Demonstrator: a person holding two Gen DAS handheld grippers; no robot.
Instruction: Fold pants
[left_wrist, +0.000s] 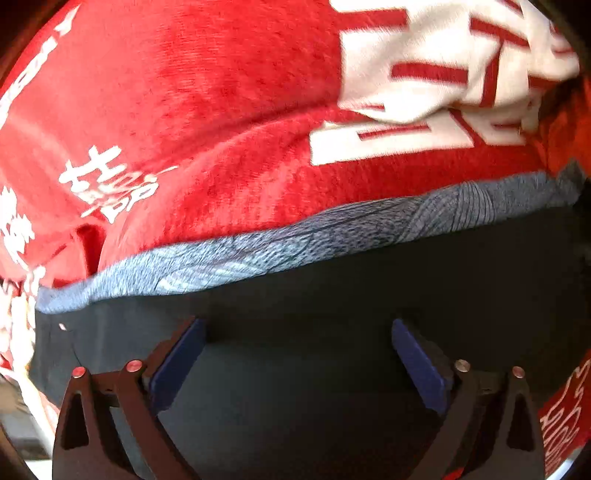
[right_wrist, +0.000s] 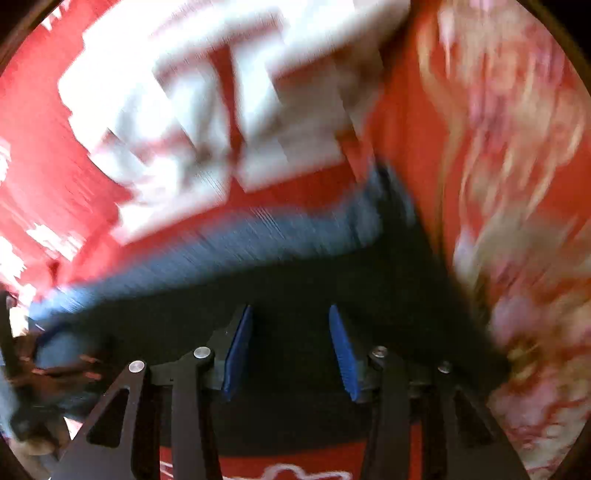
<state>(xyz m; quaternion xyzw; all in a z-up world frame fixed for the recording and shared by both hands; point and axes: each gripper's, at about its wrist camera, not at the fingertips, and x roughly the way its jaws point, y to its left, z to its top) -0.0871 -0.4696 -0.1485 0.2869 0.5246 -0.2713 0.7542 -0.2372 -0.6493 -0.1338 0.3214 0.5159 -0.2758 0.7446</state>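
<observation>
Both tools stand spread and empty: the left gripper (left_wrist: 293, 354) wide, the right gripper (right_wrist: 290, 350) narrower, over the dark pants (left_wrist: 332, 295). A closing pinch risks catching the red blanket (left_wrist: 203, 110) beneath, or only the grey waistband (left_wrist: 258, 251), skewing the fold.

The left gripper (left_wrist: 295, 328) is pointing steeply downward, and its two fingers with blue pads (left_wrist: 173, 365) are standing wide apart with nothing pressed between them. The right gripper (right_wrist: 290, 314) is also pointing steeply downward; its blue pads (right_wrist: 238, 354) are standing partly apart, closer together than those of the left one, and they are pressing on nothing. The right wrist view is strongly blurred. At its left edge a dark shape is showing, too blurred to identify.
</observation>
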